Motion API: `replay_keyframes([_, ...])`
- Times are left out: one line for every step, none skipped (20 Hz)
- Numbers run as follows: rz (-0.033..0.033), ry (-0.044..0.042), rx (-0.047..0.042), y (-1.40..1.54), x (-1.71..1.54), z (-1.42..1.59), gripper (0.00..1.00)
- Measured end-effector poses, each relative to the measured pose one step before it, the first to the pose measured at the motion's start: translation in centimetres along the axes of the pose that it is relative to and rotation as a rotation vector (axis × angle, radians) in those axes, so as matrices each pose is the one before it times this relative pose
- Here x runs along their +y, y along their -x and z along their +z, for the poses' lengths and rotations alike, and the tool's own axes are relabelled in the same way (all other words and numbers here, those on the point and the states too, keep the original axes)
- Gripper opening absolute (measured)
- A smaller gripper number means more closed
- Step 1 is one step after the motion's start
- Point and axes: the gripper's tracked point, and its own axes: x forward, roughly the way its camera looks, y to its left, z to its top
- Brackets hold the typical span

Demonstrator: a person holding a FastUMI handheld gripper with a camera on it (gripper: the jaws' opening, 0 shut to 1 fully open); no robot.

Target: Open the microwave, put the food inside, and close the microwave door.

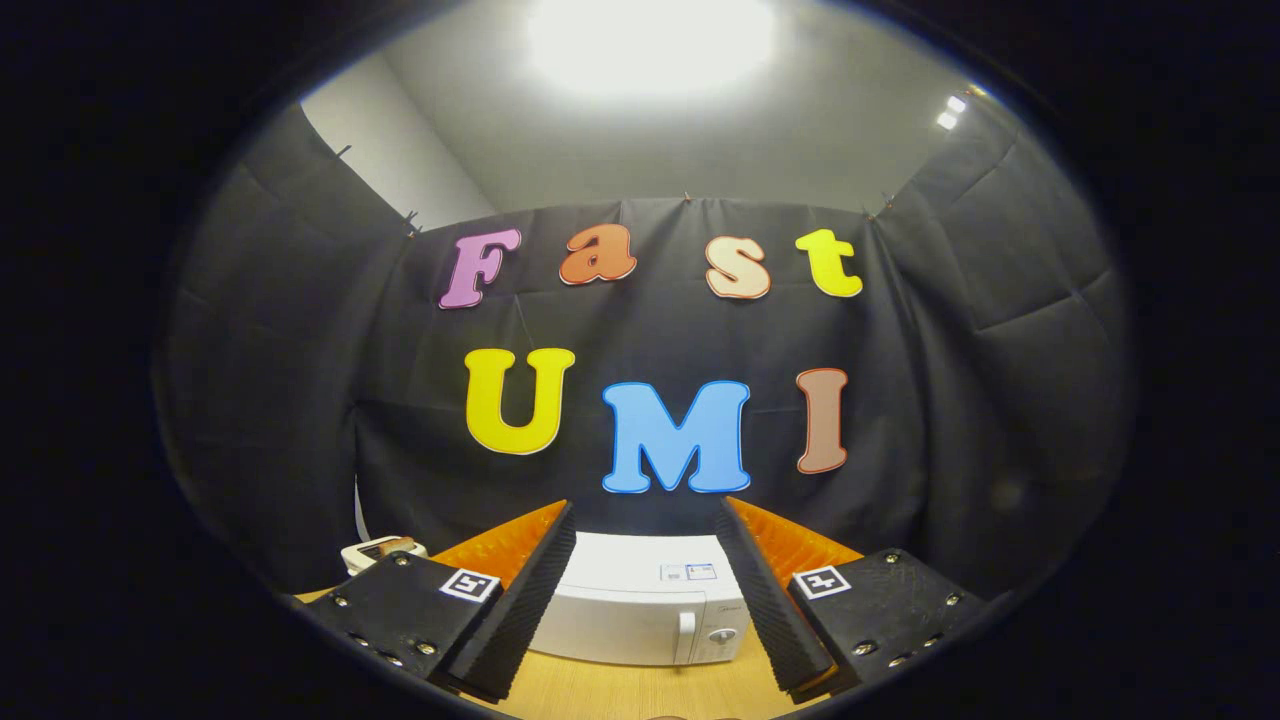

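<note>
A white microwave [640, 610] stands on the wooden table, its door shut, with a handle and a round knob [722, 635] on its right side. I see it beyond and between my fingers, from above. My gripper [645, 520] is open, held high and well back from the microwave, with nothing between its fingers. Left of the microwave, past my left finger, a white dish with brownish food [380, 549] rests on the table.
The wooden table [630, 690] stretches bare between me and the microwave. The booth's black cloth wall [300, 400] closes in behind and on both sides. A bright ceiling lamp [650, 40] shines overhead.
</note>
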Motion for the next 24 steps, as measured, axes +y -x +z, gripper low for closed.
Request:
replay_keyframes([0.00197, -0.00169, 0.00238, 0.005, 0.068, -0.105, 0.91])
replay_keyframes([0.0026, 0.00181, 0.00346, 0.042, 0.049, -0.136, 0.92])
replay_keyframes([0.00065, 0.00367, 0.00155, 0.045, -0.033, -0.115, 0.92])
replay_keyframes([0.00277, 0.00584, 0.00028, 0.036, 0.029, -0.035, 0.91])
replay_keyframes([0.00559, 0.00453, 0.00075, 0.003, 0.15, -0.269, 0.91])
replay_keyframes([0.00154, 0.00596, -0.00078, 0.03, -0.006, -0.206, 0.91])
replay_keyframes([-0.00294, 0.00475, -0.00438, 0.067, -0.154, -0.143, 0.91])
replay_keyframes([-0.00466, 0.00568, -0.00302, -0.072, -0.052, -0.21, 0.91])
replay_keyframes([0.00211, 0.00524, 0.00097, -0.008, 0.047, -0.319, 0.92])
replay_keyframes([0.00441, 0.00401, 0.0042, -0.075, 0.135, -0.269, 0.91])
replay_keyframes([-0.00031, 0.0018, 0.00232, 0.004, -0.082, -0.229, 0.91])
replay_keyframes([-0.00175, 0.00141, 0.00222, -0.138, -0.136, -0.139, 0.91])
replay_keyframes([0.0017, 0.0011, 0.00637, -0.113, 0.014, -0.495, 0.91])
replay_keyframes([0.00303, -0.0003, 0.0098, -0.058, 0.003, -0.463, 0.91])
replay_keyframes([-0.00165, -0.00018, 0.0079, -0.142, -0.107, -0.571, 0.92])
replay_keyframes([-0.00485, 0.00124, 0.00511, -0.199, -0.201, -0.577, 0.92])
replay_keyframes([-0.00265, -0.0002, 0.00562, -0.234, -0.241, -0.777, 0.92])
replay_keyframes([-0.00069, -0.00169, 0.00718, -0.312, -0.137, -0.778, 0.92])
replay_keyframes([-0.00601, -0.0009, 0.00944, -0.279, -0.239, -0.977, 0.92])
replay_keyframes([-0.00634, -0.00005, 0.00984, -0.44, -0.269, -1.04, 0.92])
replay_keyframes([-0.00373, 0.00058, 0.01116, -0.466, -0.215, -1.158, 0.92])
replay_keyframes([-0.00382, -0.00006, 0.01337, -0.574, -0.17, -1.165, 0.92])
replay_keyframes([-0.00488, 0.00101, 0.01662, -0.561, -0.293, -1.37, 0.92])
replay_keyframes([-0.00774, 0.00041, 0.01773, -0.666, -0.306, -1.386, 0.92])
